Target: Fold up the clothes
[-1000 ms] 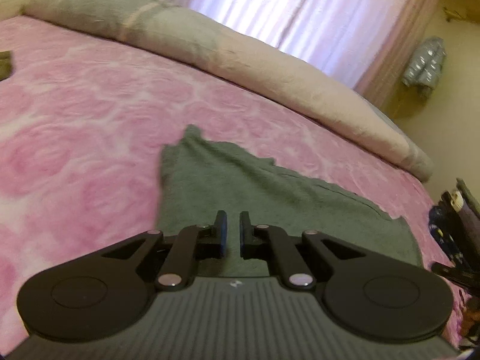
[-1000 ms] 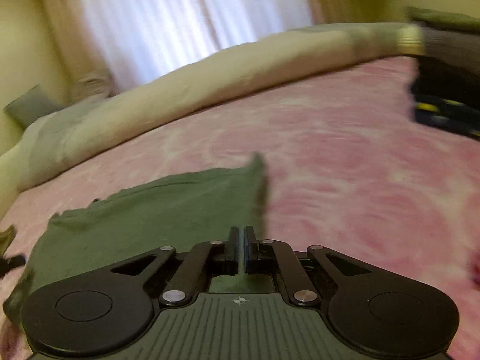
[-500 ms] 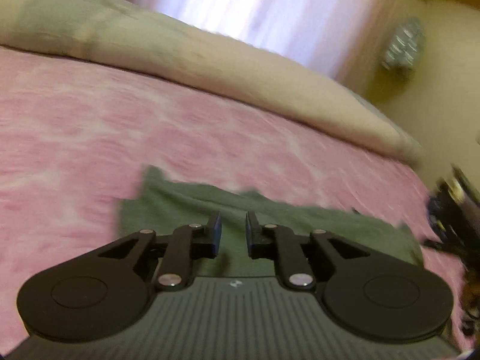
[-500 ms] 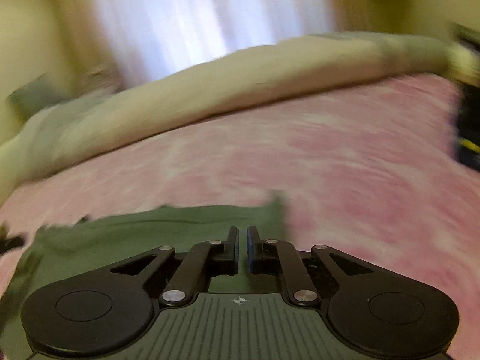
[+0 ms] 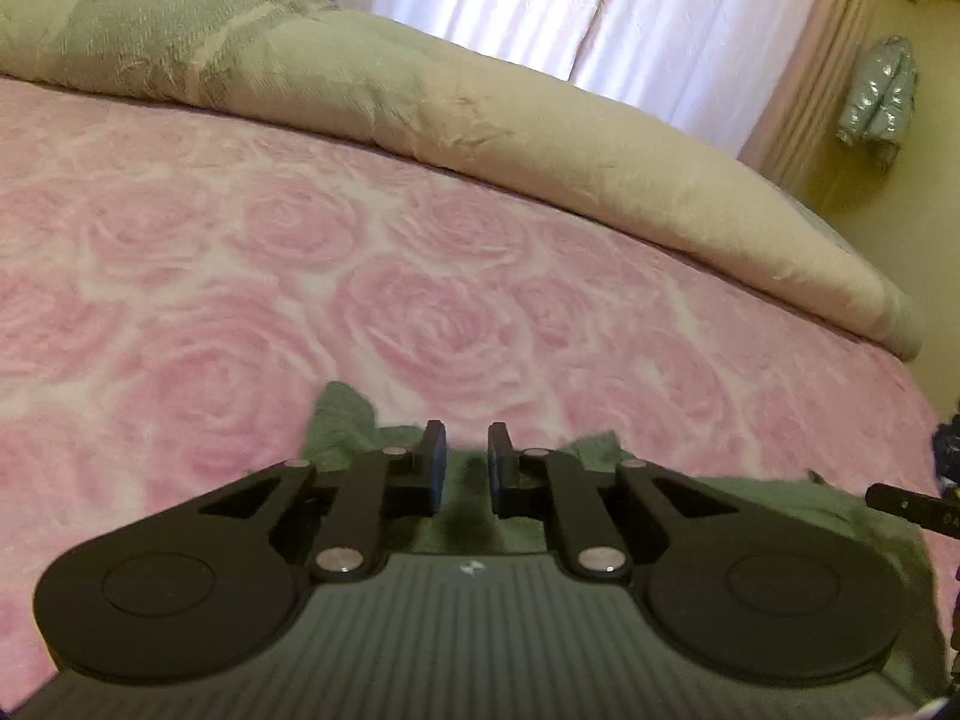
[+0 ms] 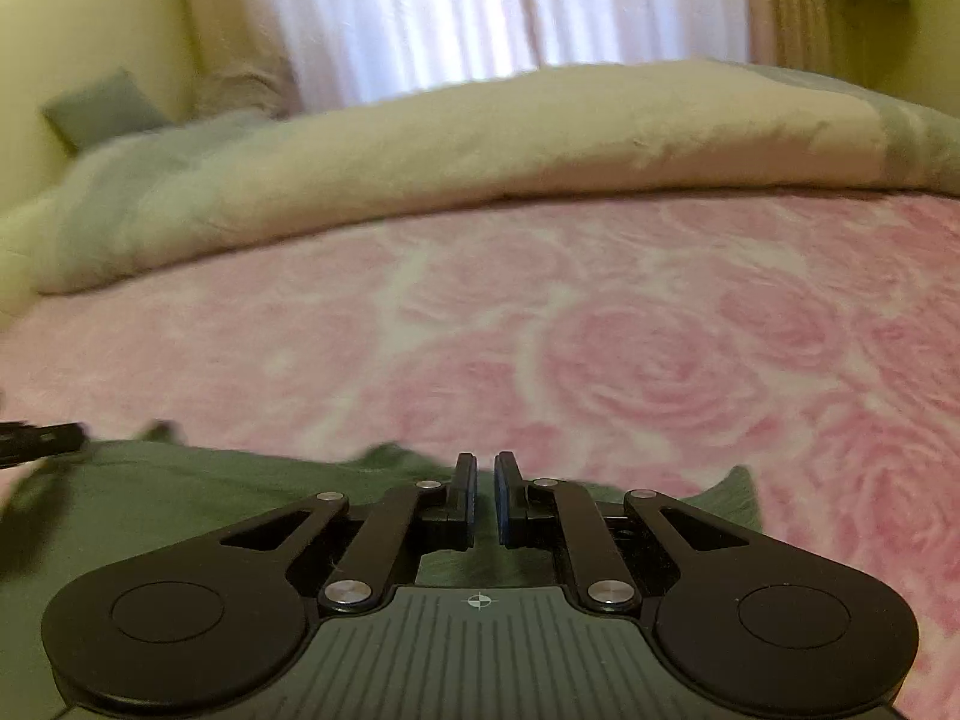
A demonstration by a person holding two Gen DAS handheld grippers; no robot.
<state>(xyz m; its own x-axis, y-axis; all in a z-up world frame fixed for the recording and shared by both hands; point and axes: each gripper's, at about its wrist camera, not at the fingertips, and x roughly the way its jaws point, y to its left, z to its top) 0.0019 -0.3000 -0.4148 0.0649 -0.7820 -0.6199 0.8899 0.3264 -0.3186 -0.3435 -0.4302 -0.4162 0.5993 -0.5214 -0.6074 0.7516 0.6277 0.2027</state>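
Left claw: jaws stand slightly apart after a closing movement, gripping nothing. Right claw: jaws narrowly apart, empty. The green garment lies flat on the bed, directly beneath both claws.

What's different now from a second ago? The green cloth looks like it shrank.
Both grippers drew back toward the near edge of the bed, so far less of the green cloth shows ahead of them. The left gripper had its jaws opening, then easing in a little; the right gripper parted slightly. Neither visibly pinches the cloth now. The pink rose bedspread and beige duvet stayed put.
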